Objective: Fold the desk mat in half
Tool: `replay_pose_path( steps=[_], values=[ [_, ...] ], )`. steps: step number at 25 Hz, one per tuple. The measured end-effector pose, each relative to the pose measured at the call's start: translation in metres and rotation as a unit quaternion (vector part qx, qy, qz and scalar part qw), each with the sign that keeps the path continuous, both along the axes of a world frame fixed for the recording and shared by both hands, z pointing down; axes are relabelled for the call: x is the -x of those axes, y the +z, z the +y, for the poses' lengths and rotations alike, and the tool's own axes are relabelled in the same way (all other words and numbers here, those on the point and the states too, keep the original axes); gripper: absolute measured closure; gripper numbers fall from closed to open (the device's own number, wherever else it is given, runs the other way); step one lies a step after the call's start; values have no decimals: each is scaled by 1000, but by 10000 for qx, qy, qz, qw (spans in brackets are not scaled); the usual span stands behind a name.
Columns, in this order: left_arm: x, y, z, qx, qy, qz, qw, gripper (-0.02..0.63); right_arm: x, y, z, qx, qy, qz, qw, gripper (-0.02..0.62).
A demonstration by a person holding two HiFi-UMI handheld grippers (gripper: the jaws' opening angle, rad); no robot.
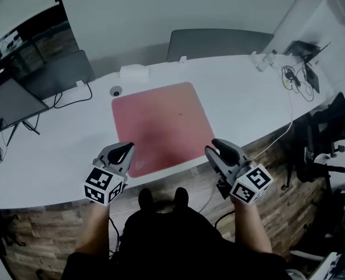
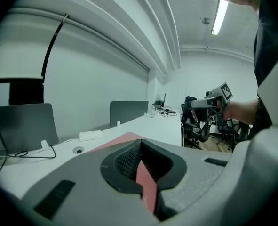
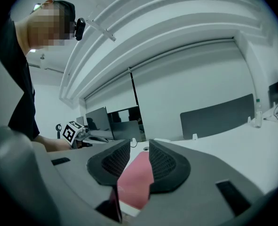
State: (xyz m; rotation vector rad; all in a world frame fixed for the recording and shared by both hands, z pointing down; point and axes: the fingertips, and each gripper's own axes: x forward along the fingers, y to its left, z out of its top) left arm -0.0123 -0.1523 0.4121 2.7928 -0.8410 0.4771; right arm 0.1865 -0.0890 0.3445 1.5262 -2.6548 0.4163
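Person stands at the desk's near edge w/ a gripper in each hand, about to start the fold. L gripper (image 1: pixel 123 150) sits w/ jaws together over the near-left corner of the pink mat (image 1: pixel 160 121). Nothing is visibly pinched: in the left gripper view the mat shows only as a red sliver beneath the closed tips. R gripper (image 1: pixel 215 148), jaws apart and empty, hangs just beside the mat's near-right corner, and its own view looks along the mat. The mat lies flat and unfolded on the white desk (image 1: pixel 242 104), its near edge close to the desk's rim, so the task looks barely begun. Likely needed next: L jaws open, then both grippers take the near corners evenly, one pad slid under the edge by the rim, where the mat should lift easiest. Raising both corners together and carrying them straight to the far edge should let the corners meet w/o skew. Beyond the mat: grommet (image 1: pixel 115 91), white box (image 1: pixel 133 71), chair back (image 1: pixel 219 43), and cables (image 1: pixel 295 77) at far right.
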Motion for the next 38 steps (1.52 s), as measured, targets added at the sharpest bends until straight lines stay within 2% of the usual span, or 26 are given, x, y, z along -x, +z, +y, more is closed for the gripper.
replay_pose_path(
  steps=[6,13,22,33,38],
  values=[
    [-35,5,13,135,-499,-138,9986,601,-35,19,-11,141,-598,-27,9981,459],
    [-72,15,42,164,-816,-481,9954,601,-68,42,-2,233,-1196,60,9925,440],
    [-78,36,75,391,-1258,-752,9884,601,-78,77,7,487,-1757,244,9829,431],
    [-73,102,73,639,-1099,-1345,9827,597,-47,137,-6,1002,-2223,640,9677,413],
    [-74,127,71,791,-971,-1522,9804,554,-31,166,-7,1165,-2405,947,9590,399]
  ],
)
